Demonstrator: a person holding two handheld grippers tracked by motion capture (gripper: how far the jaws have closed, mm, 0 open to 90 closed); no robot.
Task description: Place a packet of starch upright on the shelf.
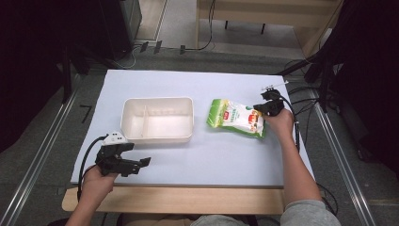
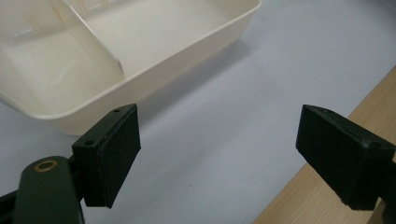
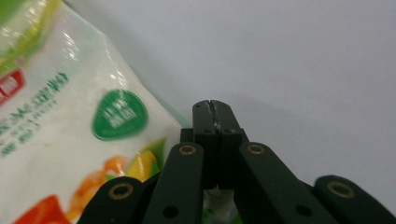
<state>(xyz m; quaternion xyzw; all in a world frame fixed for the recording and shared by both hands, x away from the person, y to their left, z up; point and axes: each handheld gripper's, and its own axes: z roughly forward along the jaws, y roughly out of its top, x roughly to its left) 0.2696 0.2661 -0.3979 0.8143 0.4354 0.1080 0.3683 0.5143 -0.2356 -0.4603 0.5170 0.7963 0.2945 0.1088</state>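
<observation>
A green and white snack bag lies flat on the white sheet, to the right of a cream container with a divider inside. My right gripper sits at the bag's right edge. In the right gripper view its jaws are pressed together, with the bag's thin clear seam running in between them. My left gripper rests near the front left of the sheet, just in front of the container. It stands open with nothing between its pads, and the container's near wall is ahead of it.
The white sheet covers a wooden table whose front edge shows bare. Cables trail off the table's right side. Dark stands and a metal rail flank the table.
</observation>
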